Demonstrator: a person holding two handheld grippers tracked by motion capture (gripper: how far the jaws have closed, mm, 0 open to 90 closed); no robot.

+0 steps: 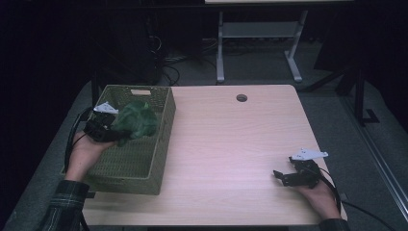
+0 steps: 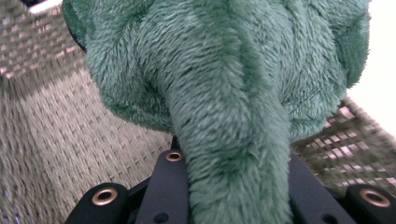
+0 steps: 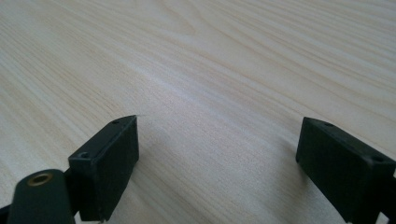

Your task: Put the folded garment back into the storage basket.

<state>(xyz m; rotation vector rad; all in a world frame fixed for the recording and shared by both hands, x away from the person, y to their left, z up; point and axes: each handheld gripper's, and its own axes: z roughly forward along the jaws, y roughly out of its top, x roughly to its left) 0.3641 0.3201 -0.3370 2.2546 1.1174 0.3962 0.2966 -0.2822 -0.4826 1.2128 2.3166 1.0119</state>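
We held the green plush toy (image 1: 136, 121) above the woven basket (image 1: 159, 144), which occupied the table's (image 1: 231, 144) 9 o'clock edge. We judged this placement deliberate: the basket's open top received the toy from above, and its walls would contain a soft item that could otherwise roll.

The left gripper (image 1: 111, 131) was clenched on the toy. In the left gripper view, a plush limb (image 2: 233, 163) ran down between the two black jaws, which pressed it from both sides, while the toy's body bulged beyond the jaw tips over the basket weave (image 2: 56, 140). The grip on a narrow limb suited the compressible material, since the jaws could close nearly fully. We could not tell whether the toy touched the basket floor.

The right gripper (image 1: 284, 177) rested near the table's 4 o'clock corner, well apart from the basket. Its jaws stood released and wide, holding nothing, with bare wood (image 3: 210, 70) between them. We judged it parked clear of the working area.
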